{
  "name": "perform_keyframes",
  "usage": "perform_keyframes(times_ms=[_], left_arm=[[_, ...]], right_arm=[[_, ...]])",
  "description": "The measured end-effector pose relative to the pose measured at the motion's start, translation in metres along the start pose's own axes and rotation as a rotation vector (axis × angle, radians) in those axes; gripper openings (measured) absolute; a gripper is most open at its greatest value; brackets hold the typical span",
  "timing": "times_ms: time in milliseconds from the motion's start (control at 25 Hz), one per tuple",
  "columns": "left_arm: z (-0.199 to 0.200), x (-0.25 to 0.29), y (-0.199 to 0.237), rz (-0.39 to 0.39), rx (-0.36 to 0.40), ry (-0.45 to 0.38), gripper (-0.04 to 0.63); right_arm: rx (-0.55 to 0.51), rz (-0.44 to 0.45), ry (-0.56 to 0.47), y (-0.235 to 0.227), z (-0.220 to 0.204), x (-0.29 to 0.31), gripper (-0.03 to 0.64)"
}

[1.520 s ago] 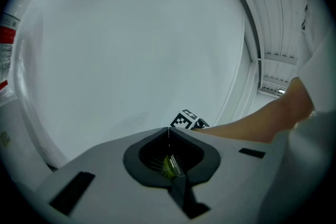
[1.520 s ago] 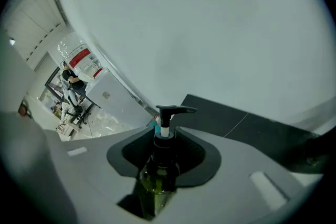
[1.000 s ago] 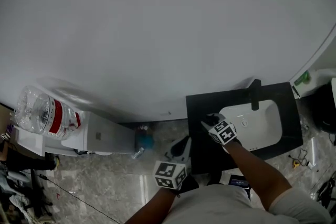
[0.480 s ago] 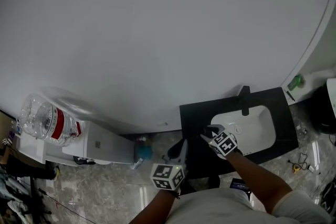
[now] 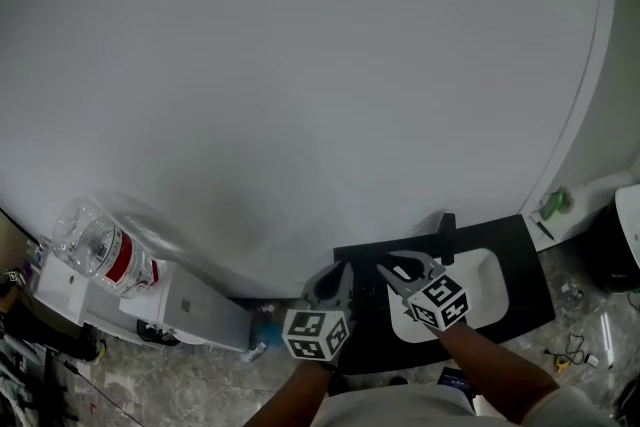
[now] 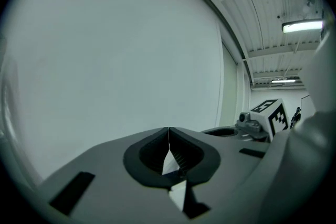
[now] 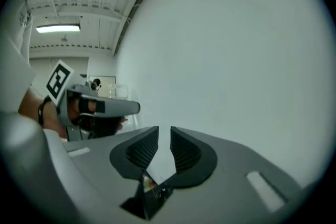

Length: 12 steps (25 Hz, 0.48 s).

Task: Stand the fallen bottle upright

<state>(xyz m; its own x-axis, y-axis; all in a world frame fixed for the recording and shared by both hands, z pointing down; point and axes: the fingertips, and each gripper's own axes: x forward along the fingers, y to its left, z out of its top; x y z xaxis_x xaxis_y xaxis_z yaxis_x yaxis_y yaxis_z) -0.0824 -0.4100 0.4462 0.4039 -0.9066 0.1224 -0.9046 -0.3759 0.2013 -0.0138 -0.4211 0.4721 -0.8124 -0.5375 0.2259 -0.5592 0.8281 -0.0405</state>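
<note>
The left gripper (image 5: 333, 275) is clenched: in the left gripper view its two dark pads meet at the tips with nothing between them. The right gripper (image 5: 398, 267) stands just beside it at 3 o'clock. In the right gripper view its jaws are a narrow gap apart and closing, and only the white wall (image 5: 300, 65) shows through the gap. Both grippers point at that wall, above the near left part of a black tabletop (image 5: 520, 285). The tabletop holds a white basin (image 5: 482, 267) and a black faucet (image 5: 447, 225) at its far edge.

No view shows for certain which thing is the fallen bottle. A small clear bottle (image 5: 251, 352), too small to make out well, seems to lie on its side on the floor (image 5: 150, 385). It is at about 8 o'clock from the left gripper and apart from both grippers. It lies just beside a blue round thing (image 5: 268, 327) at the foot of a white water dispenser (image 5: 190, 310). A large clear jug (image 5: 100, 250) with a red label sits on top of that dispenser, farther out at 9 o'clock. A small green thing (image 5: 553, 203) rests on a white ledge (image 5: 590, 190) at 2 o'clock from the right gripper, well apart from it.
</note>
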Motion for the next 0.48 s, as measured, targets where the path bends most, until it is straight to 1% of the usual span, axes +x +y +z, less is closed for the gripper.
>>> perform_keyframes(times_ms=[80,200,320,480], left_arm=[[0.024,0.002,-0.011,0.007,0.016,-0.042,0.008],[0.05,0.0,-0.028,0.011,0.029,-0.089,0.008],[0.063,-0.006,-0.044,0.016,0.048,-0.107,0.008],[0.063,-0.004,-0.054,0.024,0.06,-0.1,0.008]], right_arm=[[0.001,0.01,-0.074,0.004,0.034,-0.017,0.048],[-0.009,0.024,-0.146,0.013,0.068,-0.038,0.008],[-0.012,0.046,-0.179,0.022,0.085,-0.05,0.003],[-0.014,0.066,-0.192,0.028,0.096,-0.059,0.002]])
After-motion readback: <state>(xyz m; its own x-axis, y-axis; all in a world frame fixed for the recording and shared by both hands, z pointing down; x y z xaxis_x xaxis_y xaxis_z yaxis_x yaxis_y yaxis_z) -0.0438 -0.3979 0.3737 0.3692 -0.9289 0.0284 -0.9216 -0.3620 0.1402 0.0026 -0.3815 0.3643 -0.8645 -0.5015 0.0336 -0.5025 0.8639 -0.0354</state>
